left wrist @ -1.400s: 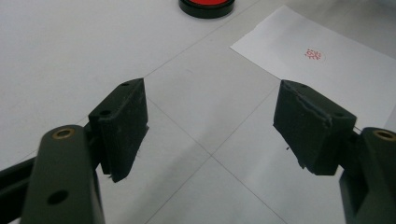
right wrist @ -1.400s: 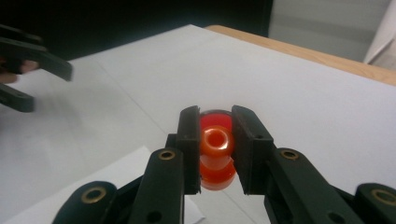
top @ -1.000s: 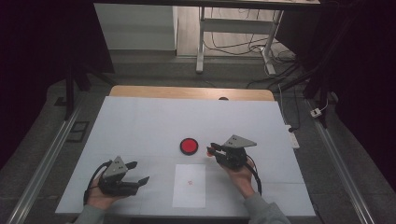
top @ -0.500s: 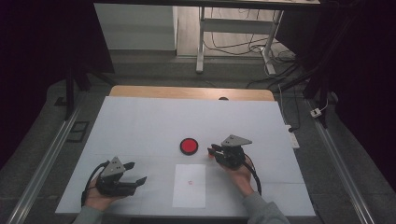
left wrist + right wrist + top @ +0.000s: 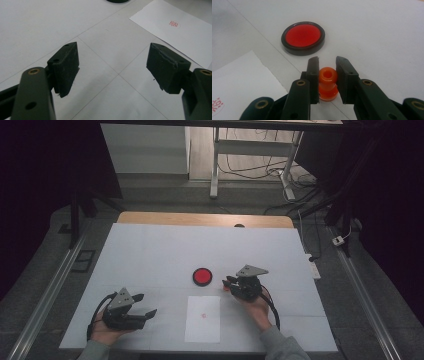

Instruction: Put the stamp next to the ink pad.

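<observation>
One orange stamp (image 5: 327,85), knobbed handle, clamped between the pads of the right hand-held gripper (image 5: 327,62); it sits just above the counter (image 5: 150,250), near the right edge of the paper and just short of the ink pad. In the high view the right hand-held gripper (image 5: 231,282) points left toward the pad, grey plate on top, cable trailing back along the forearm. One round red ink pad (image 5: 302,38) in a black rim, lid off, flat on the counter a little beyond the stamp; nothing between them. One white paper sheet (image 5: 203,318) at the near middle, one red stamp mark (image 5: 202,315) on it. Left hand-held gripper (image 5: 142,306) rests low at the near left, jaws wide apart, nothing between them; its own view shows bare counter between the pads (image 5: 65,67) and a corner of the sheet (image 5: 175,37) ahead to the right. Two hand-held grippers, two hands in total. Counter is covered with white sheeting with faint seams, wooden edge (image 5: 200,219) at the far side. Room is dark; grey floor, metal rails (image 5: 45,295) on both sides, a white table frame (image 5: 215,165) and loose cables (image 5: 300,185) beyond.
</observation>
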The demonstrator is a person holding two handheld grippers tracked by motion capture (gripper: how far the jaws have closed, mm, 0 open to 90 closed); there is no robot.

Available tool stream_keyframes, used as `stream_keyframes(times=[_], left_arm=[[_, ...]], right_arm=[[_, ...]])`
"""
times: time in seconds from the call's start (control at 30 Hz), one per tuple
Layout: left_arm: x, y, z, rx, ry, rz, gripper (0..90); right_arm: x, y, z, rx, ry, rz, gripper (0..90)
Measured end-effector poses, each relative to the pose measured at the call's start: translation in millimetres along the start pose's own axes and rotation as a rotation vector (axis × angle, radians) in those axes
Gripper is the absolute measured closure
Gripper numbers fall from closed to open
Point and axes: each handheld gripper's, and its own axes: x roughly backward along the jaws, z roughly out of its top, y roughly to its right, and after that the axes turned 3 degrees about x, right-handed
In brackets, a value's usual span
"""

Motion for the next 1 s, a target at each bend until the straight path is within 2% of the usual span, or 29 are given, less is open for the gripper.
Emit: stream_keyframes(times=[0.37,0.47,0.63,0.87,1.0], left_arm=[[-0.2,-0.1,1.1,0.001,0.001,-0.002,26.4],[-0.1,-0.7,1.3,0.002,0.002,-0.003,26.3],[-0.1,-2.0,0.6,0.014,0.007,-0.003,26.2],[-0.3,-3.6,0.8,0.017,0.005,0.004,26.2],[-0.8,-3.2,1.2,0.019,0.006,0.002,26.1]], right_arm=[[0.9,0.1,-0.6,-0.008,0.005,0.005,71.8],[2.9,-0.3,0.3,-0.001,0.014,-0.010,61.1],[14.0,0.3,3.8,-0.004,0.079,-0.010,51.3],[31.2,-0.1,4.5,0.034,0.107,0.025,48.4],[41.5,1.1,2.5,0.038,0.121,0.038,47.2]])
